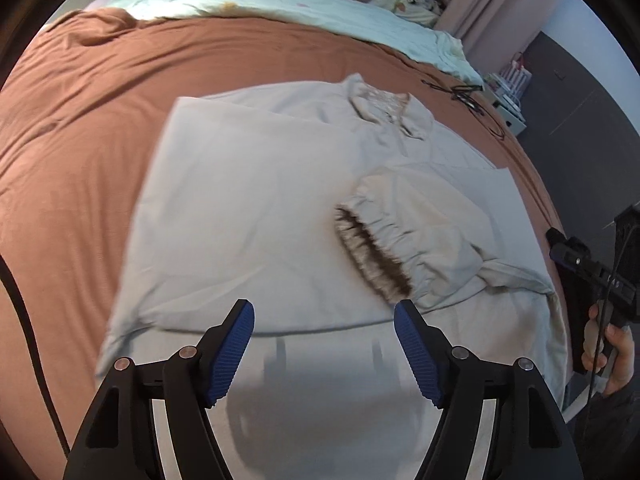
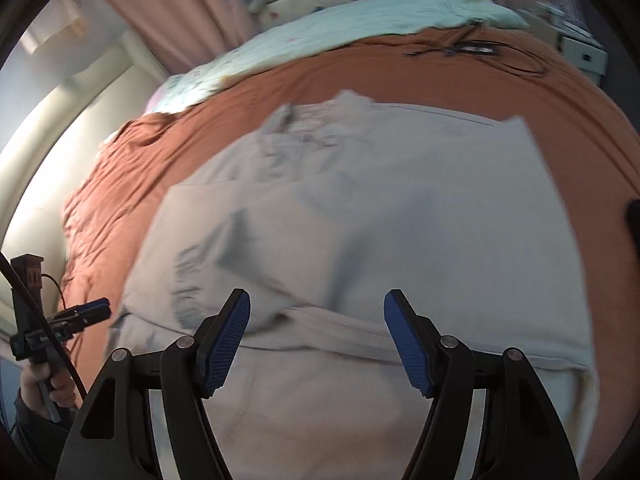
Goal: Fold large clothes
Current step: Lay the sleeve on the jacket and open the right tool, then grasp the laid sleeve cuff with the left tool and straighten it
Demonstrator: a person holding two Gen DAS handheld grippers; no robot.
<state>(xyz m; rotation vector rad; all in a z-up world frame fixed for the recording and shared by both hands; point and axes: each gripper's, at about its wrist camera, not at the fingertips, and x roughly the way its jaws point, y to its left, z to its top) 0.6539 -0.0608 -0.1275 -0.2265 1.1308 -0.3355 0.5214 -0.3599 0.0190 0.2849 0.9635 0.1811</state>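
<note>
While the pale grey fleece jacket lies half-folded on the rust-brown bedsheet, we hold both grippers — left gripper, right gripper — released, grasping nothing.

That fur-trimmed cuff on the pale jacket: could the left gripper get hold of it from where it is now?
Probably yes. The fur-trimmed cuff lies on top of the jacket, just ahead of the open left gripper, with nothing between them.

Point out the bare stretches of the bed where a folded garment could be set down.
The widest free patch is the brown sheet left of the pale jacket, up to the mint quilt. A narrower band runs between the jacket's collar and the quilt. The right corner is cluttered by black cables.
</note>
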